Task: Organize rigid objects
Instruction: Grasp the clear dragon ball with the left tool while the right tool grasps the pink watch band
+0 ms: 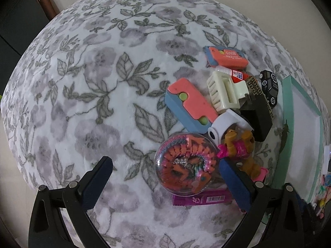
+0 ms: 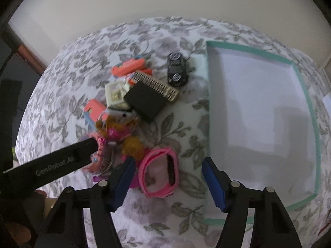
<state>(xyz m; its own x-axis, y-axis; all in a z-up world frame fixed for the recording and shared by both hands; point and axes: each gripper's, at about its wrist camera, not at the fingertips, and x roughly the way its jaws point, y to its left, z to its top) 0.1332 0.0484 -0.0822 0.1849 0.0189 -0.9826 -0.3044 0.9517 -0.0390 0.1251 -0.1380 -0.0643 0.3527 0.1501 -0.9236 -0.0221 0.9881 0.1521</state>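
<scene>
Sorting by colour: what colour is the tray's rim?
Teal rim, white inside; clearest in the right wrist view.

both wrist views look steeply down on the floral cloth (image 1: pixel 86 95) from close above, the left one from the pile's left with the dragon globe (image 1: pixel 185 164) nearest, the right one between pile and teal-rimmed tray (image 2: pixel 310 111), sharing the toy car (image 2: pixel 176 69) and pile.

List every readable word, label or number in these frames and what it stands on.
"GenRobot.AI": white lettering on the left gripper's black finger, right wrist view; last letters soft.
Coral and blue case: printed lines, too blurred to read.
Red and white tube: label unreadable.
Purple box: barcode and script, too small.
Black toy car: round emblems, unreadable.
</scene>
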